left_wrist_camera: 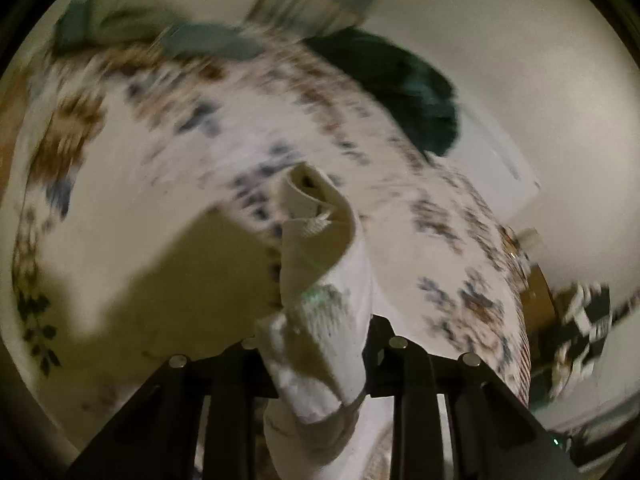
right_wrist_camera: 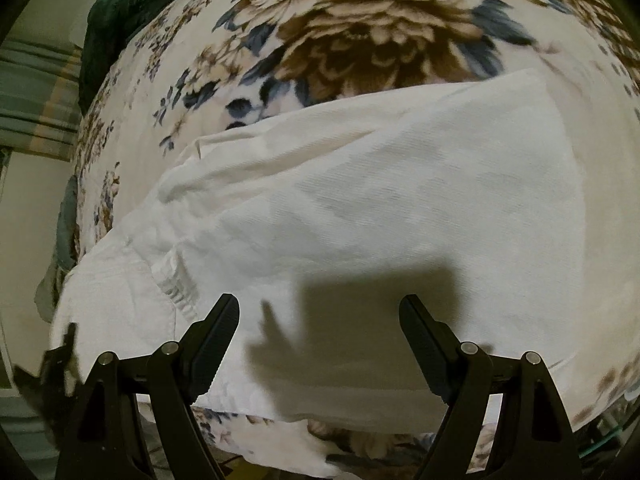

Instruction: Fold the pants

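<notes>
Premises: domestic bedroom.
A bed with a floral bedspread [right_wrist_camera: 360, 32] fills both views; loose dark green clothing [left_wrist_camera: 400, 80] lies at its far edge against plain walls [left_wrist_camera: 500, 40].

Both wrist views look steeply down, close over the same floral blanket [right_wrist_camera: 360, 40].

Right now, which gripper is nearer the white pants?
Left. The left gripper is shut on a bunched edge of the white pants; the right gripper hovers open above them.
</notes>
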`<state>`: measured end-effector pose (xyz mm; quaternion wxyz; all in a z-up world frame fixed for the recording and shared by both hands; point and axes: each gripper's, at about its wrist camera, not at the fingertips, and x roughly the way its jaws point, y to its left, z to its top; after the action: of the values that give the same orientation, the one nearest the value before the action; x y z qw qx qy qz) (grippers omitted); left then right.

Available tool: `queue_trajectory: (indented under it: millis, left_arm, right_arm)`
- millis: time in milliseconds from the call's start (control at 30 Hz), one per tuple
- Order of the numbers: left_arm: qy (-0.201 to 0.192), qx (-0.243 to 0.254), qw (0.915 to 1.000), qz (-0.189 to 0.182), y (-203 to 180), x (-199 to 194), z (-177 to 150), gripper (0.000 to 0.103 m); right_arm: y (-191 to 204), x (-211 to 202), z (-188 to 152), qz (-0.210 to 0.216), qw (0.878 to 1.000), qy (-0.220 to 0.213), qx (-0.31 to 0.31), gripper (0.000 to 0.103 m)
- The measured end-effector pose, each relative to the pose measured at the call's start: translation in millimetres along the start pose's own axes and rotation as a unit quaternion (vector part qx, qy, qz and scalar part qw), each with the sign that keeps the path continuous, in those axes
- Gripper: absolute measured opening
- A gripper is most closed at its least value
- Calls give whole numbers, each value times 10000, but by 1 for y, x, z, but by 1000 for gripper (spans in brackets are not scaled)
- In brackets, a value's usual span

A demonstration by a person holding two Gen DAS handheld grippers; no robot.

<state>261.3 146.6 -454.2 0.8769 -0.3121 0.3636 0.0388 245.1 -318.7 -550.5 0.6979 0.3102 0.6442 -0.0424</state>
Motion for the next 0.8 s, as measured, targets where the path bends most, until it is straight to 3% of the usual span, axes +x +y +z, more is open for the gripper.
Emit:
queue_trajectory:
  millis: [200,300,467,633,800]
  left_arm:
    - [-58,1131,9925,-464,-111,-38,-21,21]
    - [82,1672,9831,-735,-163,-47,-51,21]
    - [676,2309,9638,-1150,-237,-32,-123,20]
    - [1270,2867,9419,-1205,-285,6,-197,20]
    - [1753,3388,9208,-809,-313,42,-259,21]
  right_arm:
    - [-33,-28,-4,148,9996,-141,210,84]
    - [-59,-55,-6,199,9987,-304,369,84]
    - [-116,-101,-9,119,9964,-582,608,84]
    - [-184,-137,-16,-57,9917,-826,986,84]
    - [-242,-157,-23,-203,9858,-973,1351,84]
